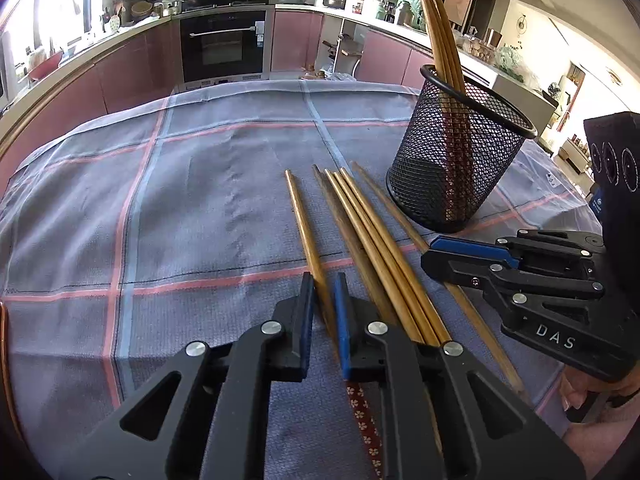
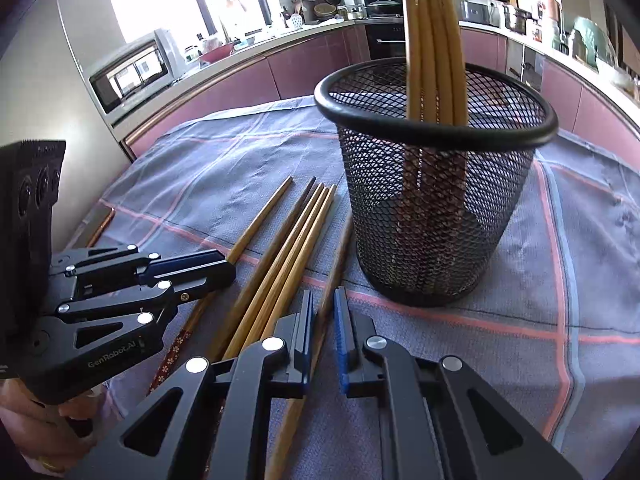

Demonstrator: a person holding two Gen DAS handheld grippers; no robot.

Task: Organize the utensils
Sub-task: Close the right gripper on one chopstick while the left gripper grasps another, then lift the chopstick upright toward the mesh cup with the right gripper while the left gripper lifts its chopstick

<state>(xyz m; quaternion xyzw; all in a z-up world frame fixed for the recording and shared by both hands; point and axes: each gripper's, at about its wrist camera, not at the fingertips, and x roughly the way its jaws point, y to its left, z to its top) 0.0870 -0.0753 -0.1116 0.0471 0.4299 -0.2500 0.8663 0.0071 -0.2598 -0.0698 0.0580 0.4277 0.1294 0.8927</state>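
Observation:
Several wooden chopsticks (image 1: 372, 240) lie side by side on the checked cloth, left of a black mesh cup (image 1: 460, 152) that holds several more upright. My left gripper (image 1: 324, 284) is low over the cloth, its blue pads straddling the leftmost chopstick (image 1: 306, 224) with a small gap each side. My right gripper (image 2: 324, 300) straddles the rightmost chopstick (image 2: 340, 256) next to the cup (image 2: 432, 208), also with a narrow gap. Each gripper shows in the other's view, the right (image 1: 452, 254) and the left (image 2: 208, 270). The loose bundle also shows in the right wrist view (image 2: 288, 264).
The table is covered by a grey cloth (image 1: 160, 208) with pink and blue stripes. Kitchen counters, an oven (image 1: 222, 44) and cabinets stand behind the table. A microwave (image 2: 132, 72) sits at the left in the right wrist view.

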